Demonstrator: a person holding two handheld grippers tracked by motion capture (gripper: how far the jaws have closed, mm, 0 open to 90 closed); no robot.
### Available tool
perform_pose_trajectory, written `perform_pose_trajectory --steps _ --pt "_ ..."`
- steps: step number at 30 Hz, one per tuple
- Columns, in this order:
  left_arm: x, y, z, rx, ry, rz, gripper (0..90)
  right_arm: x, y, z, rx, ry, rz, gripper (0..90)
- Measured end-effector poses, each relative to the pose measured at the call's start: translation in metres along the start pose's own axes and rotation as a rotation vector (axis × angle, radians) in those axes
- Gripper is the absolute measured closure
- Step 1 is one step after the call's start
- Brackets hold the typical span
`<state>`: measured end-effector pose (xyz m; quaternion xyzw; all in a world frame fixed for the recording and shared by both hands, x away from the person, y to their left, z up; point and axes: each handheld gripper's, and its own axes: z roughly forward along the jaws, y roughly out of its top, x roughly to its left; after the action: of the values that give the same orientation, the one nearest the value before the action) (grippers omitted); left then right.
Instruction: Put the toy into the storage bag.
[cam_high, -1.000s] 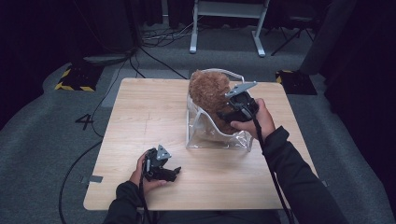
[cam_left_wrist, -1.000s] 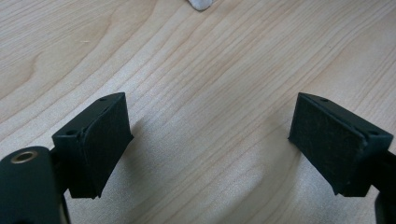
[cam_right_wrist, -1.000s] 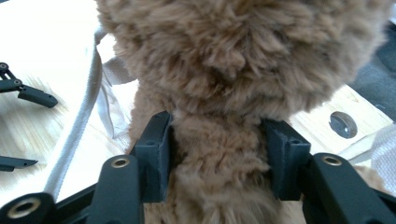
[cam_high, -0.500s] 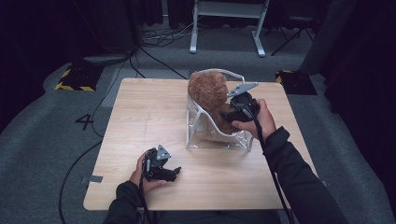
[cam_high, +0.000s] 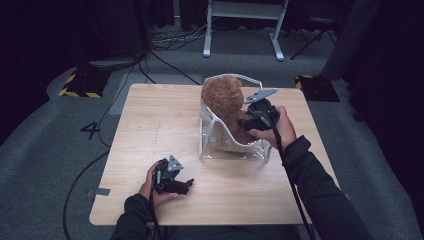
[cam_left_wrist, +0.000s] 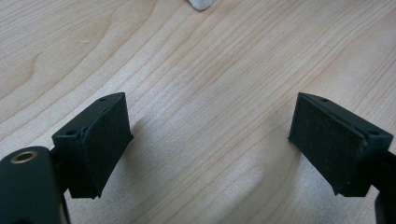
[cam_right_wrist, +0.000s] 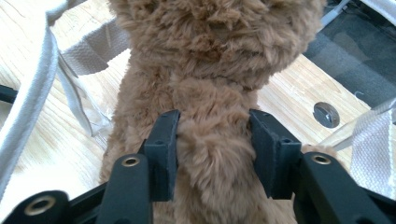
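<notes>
A pale wooden table is standing on grey carpet, its top taking up the middle of the high view, with a person seated at its near edge and both dark sleeves reaching in from below. Toward the far right of the tabletop, a clear plastic bag with white trim is lying open, its mouth facing up and its white handle looping past the left side of the right gripper view. A brown teddy bear is sitting partly inside that bag, its head rising above the rim while its lower body is resting behind the transparent wall.

The right gripper is reaching into the bag from the right, and its jaws, having just been closing, are now pressing on a furry limb of the teddy bear from both sides, the plush bulging between the two black pads.

Well apart from the bag, near the front left of the table, the left gripper is resting low over bare wood in the person's hand. Its jaws are standing wide apart with nothing between them, the wood grain showing plainly in the gap. A small pale scrap is lying on the table at the top edge of the left gripper view.
</notes>
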<state>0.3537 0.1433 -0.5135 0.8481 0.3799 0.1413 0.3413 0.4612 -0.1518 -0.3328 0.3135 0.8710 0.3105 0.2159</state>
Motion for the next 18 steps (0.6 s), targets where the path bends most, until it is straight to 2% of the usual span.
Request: perform_pose_trajectory --steps 18 --pt "0.0000 0.0001 -0.0001 0.001 -0.001 0.000 12.7 -0.0062 -0.0014 -0.0074 -0.036 -0.021 0.022 48.5"
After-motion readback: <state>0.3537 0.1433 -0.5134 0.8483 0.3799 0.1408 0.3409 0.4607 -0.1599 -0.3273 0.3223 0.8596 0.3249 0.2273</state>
